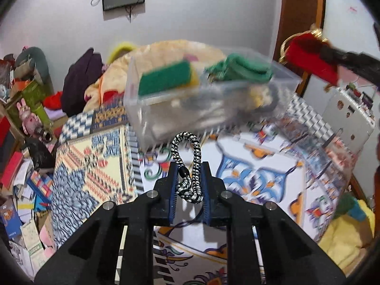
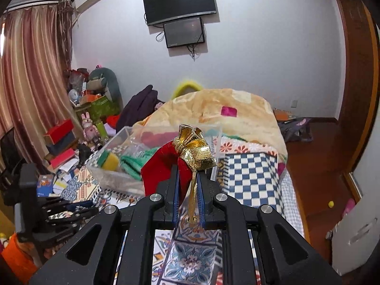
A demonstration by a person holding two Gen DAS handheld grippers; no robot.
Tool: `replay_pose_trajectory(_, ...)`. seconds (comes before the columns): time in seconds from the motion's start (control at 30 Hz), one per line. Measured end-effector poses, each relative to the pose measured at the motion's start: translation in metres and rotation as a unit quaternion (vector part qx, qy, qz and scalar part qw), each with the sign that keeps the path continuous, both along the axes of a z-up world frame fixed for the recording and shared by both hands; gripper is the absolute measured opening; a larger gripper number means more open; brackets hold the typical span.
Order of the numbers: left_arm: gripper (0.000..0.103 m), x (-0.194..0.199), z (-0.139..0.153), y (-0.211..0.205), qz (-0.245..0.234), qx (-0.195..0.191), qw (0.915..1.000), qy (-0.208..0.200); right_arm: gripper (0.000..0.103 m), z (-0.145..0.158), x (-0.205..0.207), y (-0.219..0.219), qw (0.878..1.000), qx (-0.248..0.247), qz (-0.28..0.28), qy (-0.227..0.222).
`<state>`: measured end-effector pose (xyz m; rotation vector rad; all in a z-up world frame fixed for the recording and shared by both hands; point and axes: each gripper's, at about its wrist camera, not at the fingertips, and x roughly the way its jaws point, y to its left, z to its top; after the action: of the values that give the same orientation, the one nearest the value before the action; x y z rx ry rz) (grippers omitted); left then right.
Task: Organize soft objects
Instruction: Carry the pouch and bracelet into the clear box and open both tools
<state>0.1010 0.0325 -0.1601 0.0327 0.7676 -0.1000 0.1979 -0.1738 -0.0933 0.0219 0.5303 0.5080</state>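
Red velvet pouch [image 2: 158, 166] with its gold ribbon [image 2: 196, 152] sits clamped in the right gripper [image 2: 187, 185], near the clear box [image 2: 114, 142] on the bed. The left gripper [image 1: 190, 185] clenches a braided cord [image 1: 187, 163]. Carry each over the box's rim, then release low.

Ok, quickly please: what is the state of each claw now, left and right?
Left claw: closed on the black-and-white braided cord.
Right claw: closed on the red pouch, at its gold ribbon.
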Motion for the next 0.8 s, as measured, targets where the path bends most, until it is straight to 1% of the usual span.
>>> replay_pose_trajectory(0.13, 0.018, 0.0, 0.033, -0.006, -0.009, -0.007, 0.9991, -0.04, 0.012, 0.007, 0.007, 0.003, 1.0, -0.003, -0.003, -0.012)
replay_pose_trajectory(0.23, 0.018, 0.011, 0.057, -0.008, -0.014, -0.014, 0.9975, -0.068, 0.012, 0.007, 0.015, 0.007, 1.0, -0.006, -0.004, -0.014)
replay_pose_trajectory(0.37, 0.018, 0.032, 0.074, -0.01, -0.022, -0.02, 0.9958, -0.087, 0.012, 0.002, 0.025, 0.015, 1.0, -0.018, 0.0, -0.009)
replay_pose_trajectory(0.5, 0.018, 0.059, 0.076, -0.016, -0.02, -0.019, 0.9956, -0.09, 0.012, -0.009, 0.033, 0.024, 0.999, -0.034, 0.006, 0.005)
replay_pose_trajectory(0.6, 0.018, 0.08, 0.07, -0.019, -0.012, -0.025, 0.9968, -0.075, 0.012, -0.019, 0.04, 0.028, 0.999, -0.039, 0.006, 0.019)
replay_pose_trajectory(0.8, 0.018, 0.112, 0.048, -0.031, -0.008, -0.013, 0.9988, -0.046, 0.012, -0.034, 0.051, 0.032, 0.998, -0.046, 0.009, 0.045)
